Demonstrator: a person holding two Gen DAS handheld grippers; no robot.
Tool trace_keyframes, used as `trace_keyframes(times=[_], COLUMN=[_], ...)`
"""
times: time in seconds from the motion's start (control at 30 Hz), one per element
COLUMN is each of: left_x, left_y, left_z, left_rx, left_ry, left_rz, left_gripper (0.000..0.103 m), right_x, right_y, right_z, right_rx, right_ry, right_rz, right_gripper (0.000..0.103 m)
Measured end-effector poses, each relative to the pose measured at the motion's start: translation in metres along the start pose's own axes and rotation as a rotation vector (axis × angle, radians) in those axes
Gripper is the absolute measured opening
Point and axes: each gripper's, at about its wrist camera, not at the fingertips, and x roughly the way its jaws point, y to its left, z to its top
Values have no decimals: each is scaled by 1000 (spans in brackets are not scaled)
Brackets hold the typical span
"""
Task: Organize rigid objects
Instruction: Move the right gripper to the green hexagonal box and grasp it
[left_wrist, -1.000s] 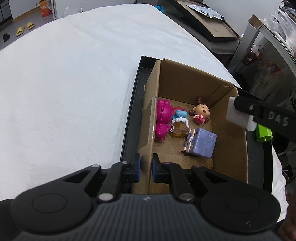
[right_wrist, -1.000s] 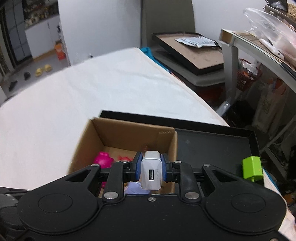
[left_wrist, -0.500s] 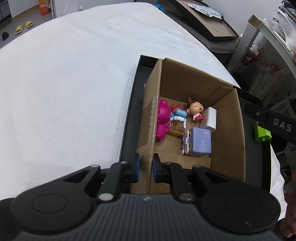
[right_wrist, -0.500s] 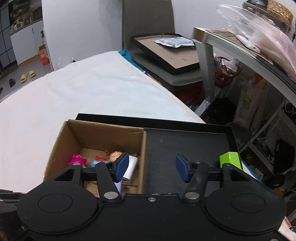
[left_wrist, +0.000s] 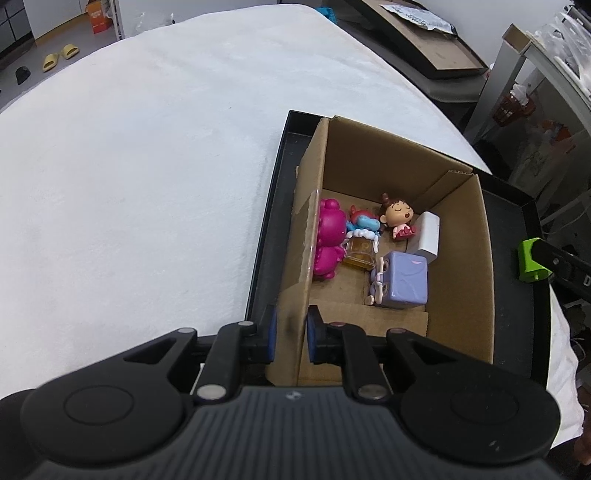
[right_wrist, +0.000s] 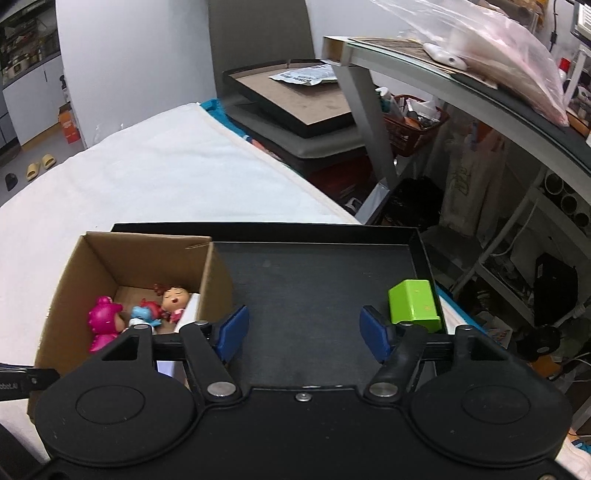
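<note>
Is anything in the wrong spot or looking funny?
Yes: the green block sits alone on the black tray, outside the cardboard box where the toys and white charger lie. The left gripper pinches the box wall; the right gripper is open, empty.

Both the left gripper (left_wrist: 290, 334) and the right gripper (right_wrist: 303, 332) are black plastic, with blue pads (right_wrist: 232, 329) on the fingers, silver screws (right_wrist: 221, 388) at the pivots and round discs moulded into the body.
</note>
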Motion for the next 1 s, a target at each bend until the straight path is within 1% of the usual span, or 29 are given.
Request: trace_keyframes(times=[0.1,0.17,0.23,0.3,0.33,0.4,0.47,0.53,0.73,0.8,0.83,1.0], left_x=[0,1,3,4,4,4,4,3,7,8,9,10], left_y=[-3,-4,-6,-9,-10,-11,-12,-14,-22,-25,-26,-30], left_z=[1,2,3,4,4,4,4,5,5,5,5,8], left_rx=[5,7,11,18,21,21,20,23,40,41,42,40], left_ry=[5,11,19,23,22,20,18,16,27,30,28,27], left_rz=[18,30,50,74,82,98,111,122,152,167,176,212], left_gripper=[15,15,18,26,27,35,38,40,43,49,51,54], right_x=[1,2,3,5,6,8,10,12,19,23,25,38], right_y=[-7,-11,-16,-21,-23,-28,-32,-37,-55,-59,-60,-68], right_z=[-2,-3,-5,-7,-8,-11,-14,-16,-23,-25,-25,-22], right_rx=[13,18,24,31,36,42,42,43,74,80,83,96], right_ry=[-1,-7,-17,-24,-26,-31,-41,-50,-93,-100,-103,-116], right_rz=[2,-3,-5,1,4,3,-3,-9,-34,-54,-61,-80], right_gripper=[68,73,75,75,76,80,82,84,86,86,86,86])
